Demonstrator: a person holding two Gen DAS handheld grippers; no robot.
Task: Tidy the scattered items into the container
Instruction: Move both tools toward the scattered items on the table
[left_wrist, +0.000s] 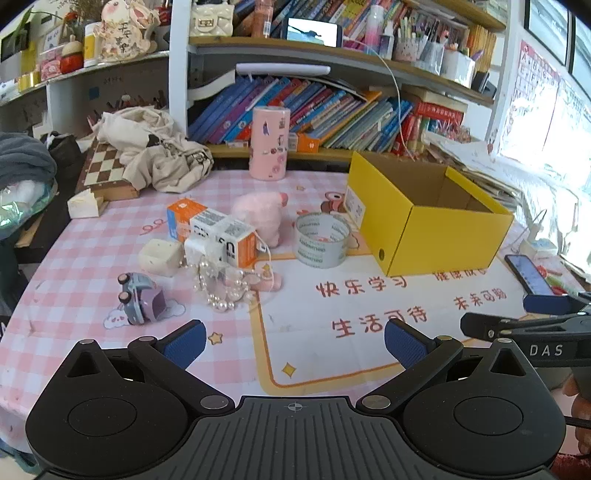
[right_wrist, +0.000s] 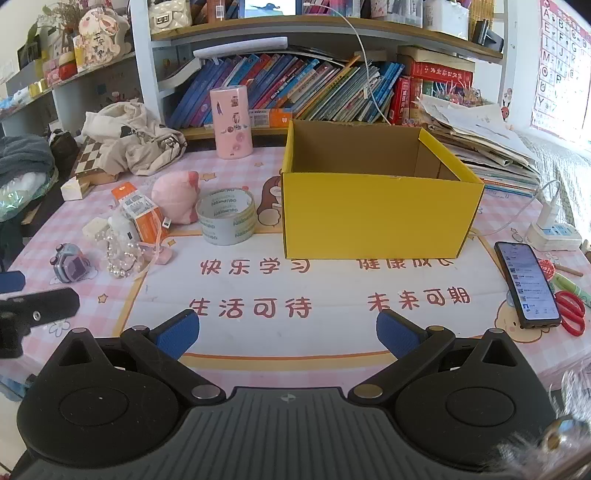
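Observation:
An open yellow cardboard box (left_wrist: 439, 236) (right_wrist: 376, 218) stands on the pink checked table mat; its inside looks bare. Left of it lie a roll of clear tape (left_wrist: 322, 240) (right_wrist: 226, 216), a pink plush toy (left_wrist: 260, 216) (right_wrist: 176, 197), orange-and-white small boxes (left_wrist: 212, 230) (right_wrist: 138, 212), a pearl necklace (left_wrist: 218, 288) (right_wrist: 122, 258), a white cube (left_wrist: 161, 257) and a purple toy car (left_wrist: 140, 299) (right_wrist: 70, 264). My left gripper (left_wrist: 294, 343) is open near the mat's front, holding nothing. My right gripper (right_wrist: 287, 332) is open too, in front of the box.
A pink cylinder (left_wrist: 269, 143) (right_wrist: 232, 122) stands at the back by a bookshelf. Crumpled cloth (left_wrist: 155, 151) covers a chessboard at the back left. A phone (right_wrist: 526, 284), red scissors (right_wrist: 570, 312) and a power strip (right_wrist: 552, 230) lie at the right.

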